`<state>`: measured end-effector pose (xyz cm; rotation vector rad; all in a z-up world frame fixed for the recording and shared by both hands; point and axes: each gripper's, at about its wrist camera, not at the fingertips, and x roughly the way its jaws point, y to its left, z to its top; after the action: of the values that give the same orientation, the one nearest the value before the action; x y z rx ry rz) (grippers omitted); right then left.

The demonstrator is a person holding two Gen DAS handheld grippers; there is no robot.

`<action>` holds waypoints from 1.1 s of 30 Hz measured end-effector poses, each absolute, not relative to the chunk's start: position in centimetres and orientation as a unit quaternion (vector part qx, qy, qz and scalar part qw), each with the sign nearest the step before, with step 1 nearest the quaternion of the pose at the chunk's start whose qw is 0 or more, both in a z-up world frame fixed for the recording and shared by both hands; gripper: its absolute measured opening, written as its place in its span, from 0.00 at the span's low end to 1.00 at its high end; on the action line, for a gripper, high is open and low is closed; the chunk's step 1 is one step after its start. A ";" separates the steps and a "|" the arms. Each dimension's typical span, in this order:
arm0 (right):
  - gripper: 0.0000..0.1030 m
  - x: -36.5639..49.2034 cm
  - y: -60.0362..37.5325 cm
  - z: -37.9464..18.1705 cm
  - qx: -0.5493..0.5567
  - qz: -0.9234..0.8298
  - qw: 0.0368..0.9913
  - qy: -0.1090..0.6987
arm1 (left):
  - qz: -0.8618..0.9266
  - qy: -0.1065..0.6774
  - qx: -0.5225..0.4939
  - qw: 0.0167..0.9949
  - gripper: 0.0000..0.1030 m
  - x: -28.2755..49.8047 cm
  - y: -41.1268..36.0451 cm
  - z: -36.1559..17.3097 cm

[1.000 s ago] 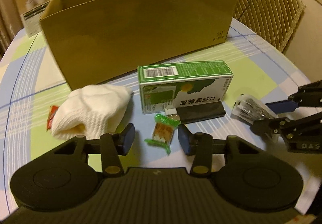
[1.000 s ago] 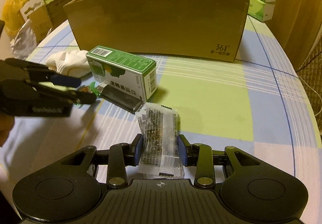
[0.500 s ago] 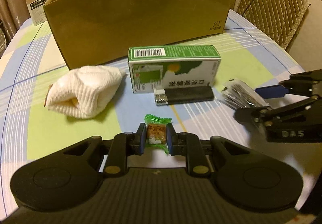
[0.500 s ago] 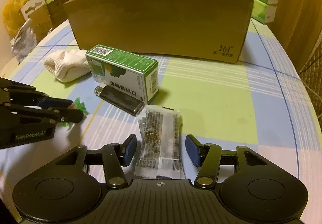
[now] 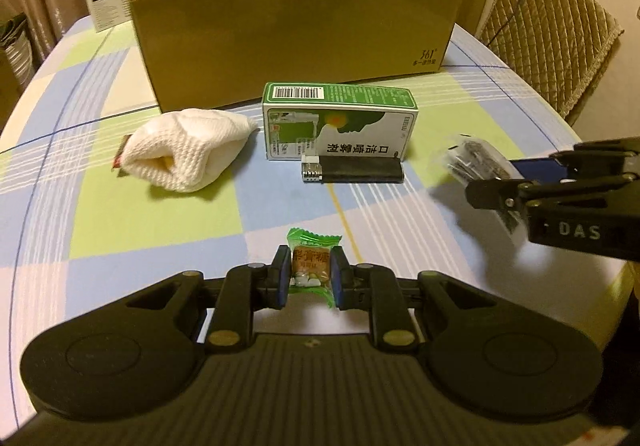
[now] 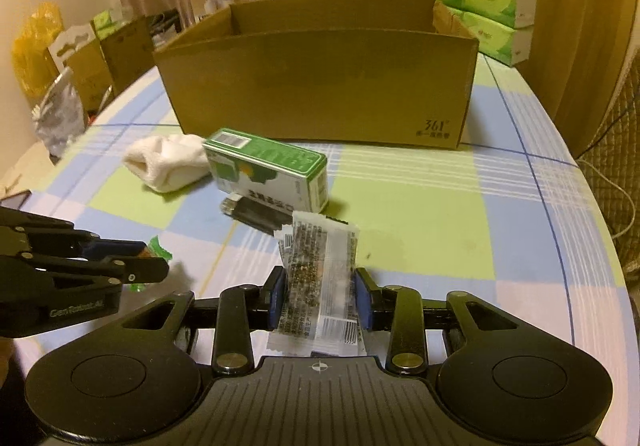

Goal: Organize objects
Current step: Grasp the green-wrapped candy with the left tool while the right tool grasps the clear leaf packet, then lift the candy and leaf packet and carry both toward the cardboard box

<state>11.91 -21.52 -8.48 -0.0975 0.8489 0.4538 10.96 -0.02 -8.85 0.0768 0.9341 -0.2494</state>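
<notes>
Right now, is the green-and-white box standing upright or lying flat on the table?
Lying flat. The green-and-white box rests on a long side on the table, barcode face up, with the black lighter lying along its front.

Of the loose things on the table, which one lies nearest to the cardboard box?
The white cloth. Its tip almost reaches the front wall of the box, left of the green carton; the lighter lies farther out.

Left tool [image 5: 308,278] and right tool [image 6: 319,296] both clamped.
</notes>
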 end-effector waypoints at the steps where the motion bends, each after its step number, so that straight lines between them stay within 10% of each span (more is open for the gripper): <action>1: 0.32 11.5 -21.6 -8.2 -0.045 0.218 0.886 0.408 | -0.118 0.448 0.034 0.886 0.16 10.6 0.0 -8.6; 33: 0.32 7.3 -23.6 -3.8 -0.029 0.212 0.902 0.376 | -0.107 0.411 0.020 0.905 0.16 5.2 -0.5 -2.3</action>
<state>7.26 -23.56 -3.76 -0.0608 0.7772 0.4381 5.25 -0.53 -2.35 0.0413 0.8500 -0.2202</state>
